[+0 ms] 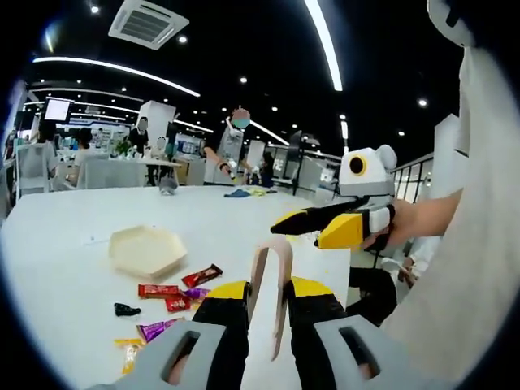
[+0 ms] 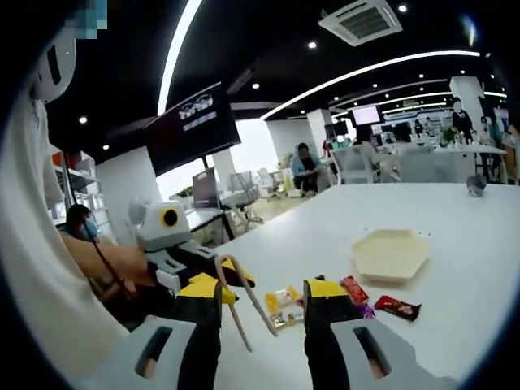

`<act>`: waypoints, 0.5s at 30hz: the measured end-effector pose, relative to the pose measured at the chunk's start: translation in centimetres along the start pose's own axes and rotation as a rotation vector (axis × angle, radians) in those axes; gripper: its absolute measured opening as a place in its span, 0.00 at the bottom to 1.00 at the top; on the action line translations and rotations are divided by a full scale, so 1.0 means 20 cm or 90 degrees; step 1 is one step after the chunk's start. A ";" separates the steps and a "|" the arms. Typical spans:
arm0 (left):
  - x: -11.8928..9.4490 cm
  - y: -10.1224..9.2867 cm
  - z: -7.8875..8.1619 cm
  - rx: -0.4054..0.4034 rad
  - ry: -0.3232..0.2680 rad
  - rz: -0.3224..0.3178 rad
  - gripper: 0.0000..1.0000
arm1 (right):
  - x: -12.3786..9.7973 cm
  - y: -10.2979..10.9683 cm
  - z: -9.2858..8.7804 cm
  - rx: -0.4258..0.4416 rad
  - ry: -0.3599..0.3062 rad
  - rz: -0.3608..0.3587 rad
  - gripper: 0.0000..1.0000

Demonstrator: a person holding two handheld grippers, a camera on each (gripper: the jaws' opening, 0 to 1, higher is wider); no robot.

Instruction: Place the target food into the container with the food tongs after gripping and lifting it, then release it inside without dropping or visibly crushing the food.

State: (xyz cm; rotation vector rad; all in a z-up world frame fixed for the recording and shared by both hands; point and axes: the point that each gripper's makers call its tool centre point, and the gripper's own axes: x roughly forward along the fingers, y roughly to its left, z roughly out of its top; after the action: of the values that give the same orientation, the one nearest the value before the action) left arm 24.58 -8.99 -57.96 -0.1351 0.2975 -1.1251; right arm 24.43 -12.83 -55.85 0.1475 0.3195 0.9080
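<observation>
Above the white table's (image 1: 73, 236) near edge, left gripper (image 1: 264, 301) clamps beige plastic tongs (image 1: 272, 280); right gripper (image 2: 264, 305) stands apart; best lower gently over wrapped snacks (image 1: 175, 294) beside hexagonal cream tray (image 1: 148, 250).

Ahead-left of left gripper (image 1: 264, 313): bare white table (image 1: 73, 236) around hexagonal tray (image 1: 148, 250). Wrapped snacks (image 1: 175, 291) litter the near approach. Right gripper (image 1: 325, 226) blocks ahead-right. Held tongs (image 1: 272, 276) occupy the jaws.

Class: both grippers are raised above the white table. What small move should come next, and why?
Probably lower the left gripper, shut on the beige food tongs, toward the wrapped snacks; they lie loose on the white table beside the cream hexagonal tray, none gripped yet.
</observation>
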 end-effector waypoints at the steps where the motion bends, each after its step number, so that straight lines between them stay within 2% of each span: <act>1: -0.01 0.01 0.00 -0.002 0.000 0.004 0.15 | 0.00 0.00 -0.01 0.001 0.004 -0.001 0.41; 7: -0.03 0.04 -0.02 -0.018 -0.004 0.013 0.15 | 0.03 0.00 -0.07 -0.010 0.031 -0.002 0.45; 15: -0.06 0.07 0.10 -0.031 -0.045 0.025 0.15 | 0.04 0.01 -0.13 -0.007 0.043 0.002 0.49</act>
State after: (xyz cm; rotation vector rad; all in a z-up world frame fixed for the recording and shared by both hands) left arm 25.92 -7.28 -56.28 -0.2109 0.2628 -1.0725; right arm 23.86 -12.18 -58.46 0.1067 0.3770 0.9185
